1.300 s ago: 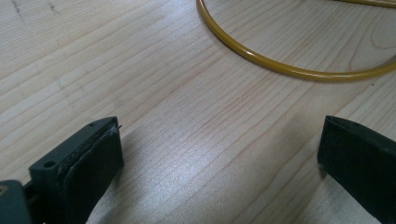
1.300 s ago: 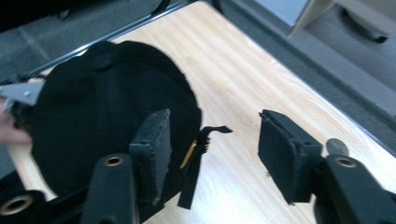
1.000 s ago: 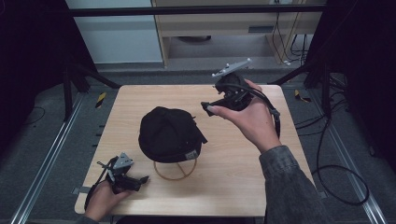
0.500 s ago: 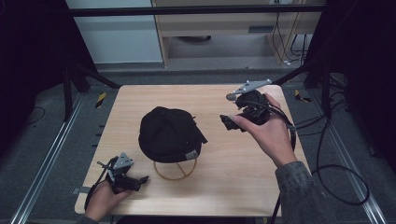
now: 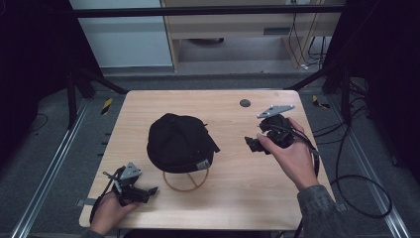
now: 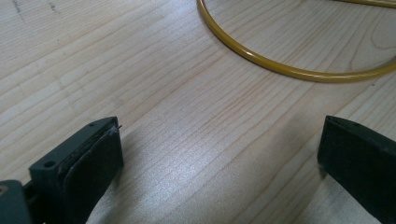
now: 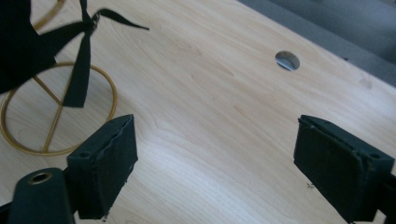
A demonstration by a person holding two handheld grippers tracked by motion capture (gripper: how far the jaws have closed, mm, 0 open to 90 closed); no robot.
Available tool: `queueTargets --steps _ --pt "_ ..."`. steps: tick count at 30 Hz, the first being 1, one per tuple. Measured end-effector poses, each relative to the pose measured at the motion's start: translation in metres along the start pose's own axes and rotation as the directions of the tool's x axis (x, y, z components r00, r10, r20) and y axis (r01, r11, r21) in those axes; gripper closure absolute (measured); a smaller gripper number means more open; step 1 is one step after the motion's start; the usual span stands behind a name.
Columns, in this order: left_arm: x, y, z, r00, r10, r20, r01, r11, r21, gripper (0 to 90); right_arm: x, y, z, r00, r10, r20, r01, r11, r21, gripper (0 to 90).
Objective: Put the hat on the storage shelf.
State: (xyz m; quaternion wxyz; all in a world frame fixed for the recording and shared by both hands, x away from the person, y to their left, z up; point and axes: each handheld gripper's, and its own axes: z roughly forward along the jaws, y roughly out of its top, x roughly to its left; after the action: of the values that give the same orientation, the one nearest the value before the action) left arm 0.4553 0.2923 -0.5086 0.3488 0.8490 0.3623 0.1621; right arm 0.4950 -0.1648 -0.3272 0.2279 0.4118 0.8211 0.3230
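A black cap (image 5: 178, 143) sits on a yellow wire stand (image 5: 186, 180) in the middle of a pale wooden bench (image 5: 237, 198), between the two tools. The right tool (image 5: 253, 144), held in the person's right hand, hangs above the bench just to the cap's right, tips aimed at it; its jaws, which have just been closing a little, stand wide with nothing between them, and in the right gripper view the cap's back strap (image 7: 80, 65) dangles ahead over the stand's ring. The left tool (image 5: 146, 190) rests low at the bench's near edge, its jaws wide apart and empty, the stand's ring (image 6: 289, 70) lying just ahead of them. The cap looks light and soft, likely to fold and sag when lifted, so a pinch on loose crown fabric may slip. The stiffer brim or the lower band seems the surer place to grip, lifting straight up so the thin, light stand is not dragged or tipped.
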Motion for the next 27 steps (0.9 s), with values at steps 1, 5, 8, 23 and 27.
queueTargets --steps 1,5,8,23,27 --pt "0.0 0.0 0.0 1.0 0.0 0.0 0.0 1.0 0.0 0.0 -0.001 -0.005 0.003 1.0 0.003 -0.001 -0.003 1.0 0.008 14.0" --pt "0.0 0.0 0.0 1.0 0.0 0.0 0.0 1.0 0.0 0.0 -0.002 -0.019 0.009 1.0 0.005 0.0 -0.005 1.0 0.024 14.2" --pt "0.0 0.0 0.0 1.0 0.0 0.0 0.0 1.0 0.0 0.0 -0.004 -0.031 0.012 0.9999 0.016 0.001 -0.016 1.0 0.021 14.2" --pt "0.0 0.0 0.0 1.0 -0.002 -0.002 0.002 1.0 0.0 0.0 -0.004 -0.083 0.037 0.9973 0.073 0.001 -0.073 0.996 0.06 15.0" --pt "0.0 0.0 0.0 1.0 -0.002 -0.002 0.002 1.0 0.0 0.0 0.0 -0.097 0.046 0.9974 0.072 -0.002 -0.072 0.994 0.084 15.1"
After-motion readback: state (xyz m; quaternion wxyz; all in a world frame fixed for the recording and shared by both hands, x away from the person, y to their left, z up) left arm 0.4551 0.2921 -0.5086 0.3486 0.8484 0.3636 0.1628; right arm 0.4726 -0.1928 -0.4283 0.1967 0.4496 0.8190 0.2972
